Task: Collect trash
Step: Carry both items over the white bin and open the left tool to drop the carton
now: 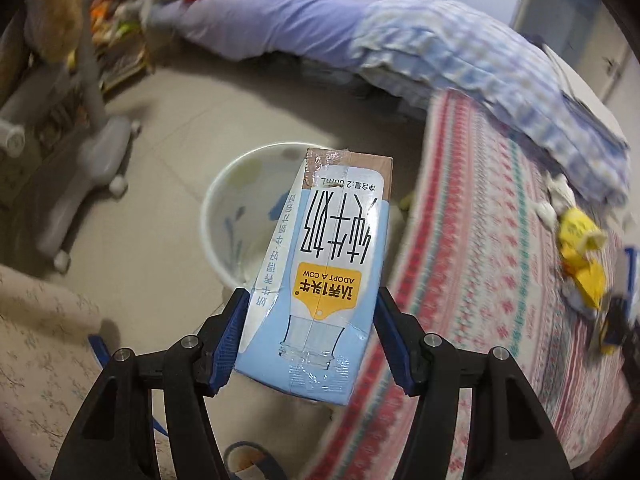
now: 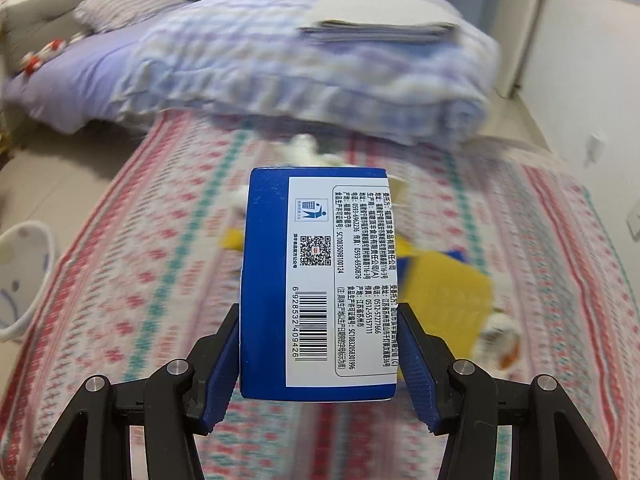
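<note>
Nearest first: left gripper (image 1: 310, 334) is clamped on a light-blue milk carton (image 1: 320, 280), blue pads pressing both its sides, print upside down, its taped brown end pointing away. Right gripper (image 2: 318, 350) is clamped on a dark-blue box (image 2: 316, 284), white label with barcode facing the camera, pads against both side faces. Each item fills the space between the fingers and blocks the middle of its view.

Just past the carton, on the tiled floor (image 1: 160, 168), stands a white waste bin (image 1: 224, 200) with blue print inside; the carton's far end overlaps its rim in the left view. In the right view the same bin sits at the left edge, beside the bed.

Under and behind the box is the patterned bedspread (image 2: 160, 240), with yellow wrappers (image 2: 448, 288) and white crumpled bits lying on it, partly hidden by the box, blurred. Left view shows a yellow wrapper (image 1: 580, 256) on the bed too.

Farther: folded checked quilt (image 2: 320, 80), lilac sheet, striped pillow. Grey chair base (image 1: 88, 168) on the floor at left.
</note>
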The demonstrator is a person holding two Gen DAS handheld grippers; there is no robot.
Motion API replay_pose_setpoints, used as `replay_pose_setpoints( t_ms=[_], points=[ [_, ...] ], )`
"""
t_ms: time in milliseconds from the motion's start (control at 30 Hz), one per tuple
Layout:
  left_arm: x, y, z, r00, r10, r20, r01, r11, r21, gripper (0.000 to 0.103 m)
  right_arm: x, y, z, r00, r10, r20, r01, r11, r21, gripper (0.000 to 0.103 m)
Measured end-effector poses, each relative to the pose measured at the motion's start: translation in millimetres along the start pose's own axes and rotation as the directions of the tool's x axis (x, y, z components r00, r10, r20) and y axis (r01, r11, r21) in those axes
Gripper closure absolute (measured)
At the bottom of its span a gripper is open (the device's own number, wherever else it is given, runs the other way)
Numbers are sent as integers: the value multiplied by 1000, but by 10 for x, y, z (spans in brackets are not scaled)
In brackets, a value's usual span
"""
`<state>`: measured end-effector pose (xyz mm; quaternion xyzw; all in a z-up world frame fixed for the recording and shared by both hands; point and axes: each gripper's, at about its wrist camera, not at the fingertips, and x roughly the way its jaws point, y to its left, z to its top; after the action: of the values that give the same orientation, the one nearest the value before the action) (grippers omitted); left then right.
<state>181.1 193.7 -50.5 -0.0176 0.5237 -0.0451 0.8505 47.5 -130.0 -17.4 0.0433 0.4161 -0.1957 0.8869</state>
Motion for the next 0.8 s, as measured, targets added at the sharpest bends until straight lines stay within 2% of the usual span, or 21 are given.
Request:
replay_pose_setpoints(
  t_ms=[100, 167, 233, 367, 500, 600, 667, 800],
  points=[
    [112, 258, 126, 999, -41, -26, 39, 996, -82, 38, 52, 323, 17, 999, 50, -2, -50, 998, -47, 41],
    [192, 385, 190, 997, -58, -45, 52, 990, -130, 38, 117, 553, 17, 990, 138, -35, -140, 989, -53, 41],
    [290, 441, 233, 995, -77, -61, 65, 983, -172, 38, 201, 809, 13, 962, 259, -82, -263, 964, -37, 41],
    [465, 428, 314, 993, -89, -78, 71, 977, -200, 38, 288, 1355, 48, 909, 399, -119, -410, 909, -80, 41],
    [629, 499, 418, 986, -147, -81, 125, 965, -233, 36, 380, 1881, 123, 878, 459, -139, -474, 873, -113, 41],
    [612, 637, 462, 989, -141, -49, 122, 952, -282, 35, 500, 2241, 207, 839, 519, -162, -537, 838, -99, 41],
    [574, 751, 468, 984, -173, -30, 153, 929, -336, 35, 593, 2414, 254, 829, 530, -178, -552, 826, -110, 40],
    [506, 971, 464, 971, -240, -6, 212, 868, -450, 35, 794, 2672, 284, 818, 531, -221, -561, 821, -102, 40]
  ],
)
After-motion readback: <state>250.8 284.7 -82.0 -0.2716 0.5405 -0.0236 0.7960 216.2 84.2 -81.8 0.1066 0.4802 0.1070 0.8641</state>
